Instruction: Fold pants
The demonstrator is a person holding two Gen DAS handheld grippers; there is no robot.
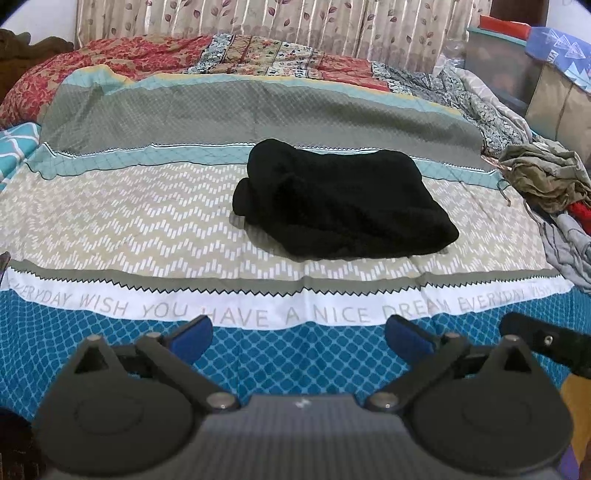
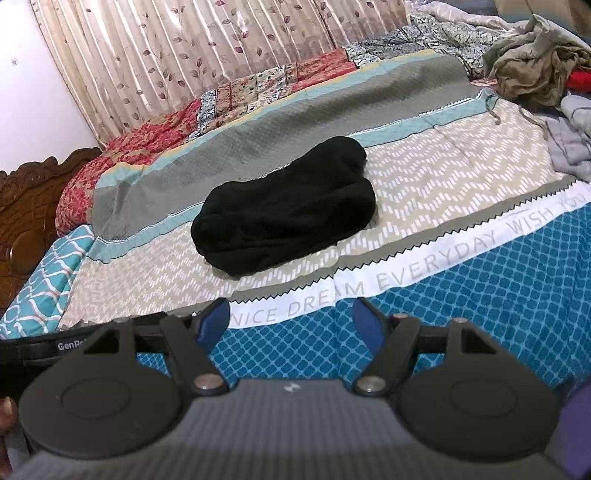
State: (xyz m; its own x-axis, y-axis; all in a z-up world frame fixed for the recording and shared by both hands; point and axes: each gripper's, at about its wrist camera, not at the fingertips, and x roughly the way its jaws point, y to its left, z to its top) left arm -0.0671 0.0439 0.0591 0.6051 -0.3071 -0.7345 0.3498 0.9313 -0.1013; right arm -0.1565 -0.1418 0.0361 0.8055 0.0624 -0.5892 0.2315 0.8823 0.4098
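Note:
The black pants [image 1: 341,201] lie folded into a thick compact bundle on the patterned bedspread [image 1: 129,221], in the middle of the bed. They also show in the right wrist view [image 2: 286,208], left of centre. My left gripper [image 1: 298,334] is open and empty, held back over the blue front band of the bedspread, well short of the pants. My right gripper [image 2: 290,321] is open and empty too, held back over the same blue band [image 2: 480,280]. Part of the right gripper [image 1: 546,345] shows at the lower right of the left wrist view.
A pile of loose clothes [image 1: 550,184] lies at the bed's right side, also seen in the right wrist view [image 2: 535,70]. A red floral quilt [image 1: 147,55] lies along the back by the curtain [image 1: 258,18]. A carved wooden headboard [image 2: 26,206] stands at the left. Boxes [image 1: 517,66] stand at the far right.

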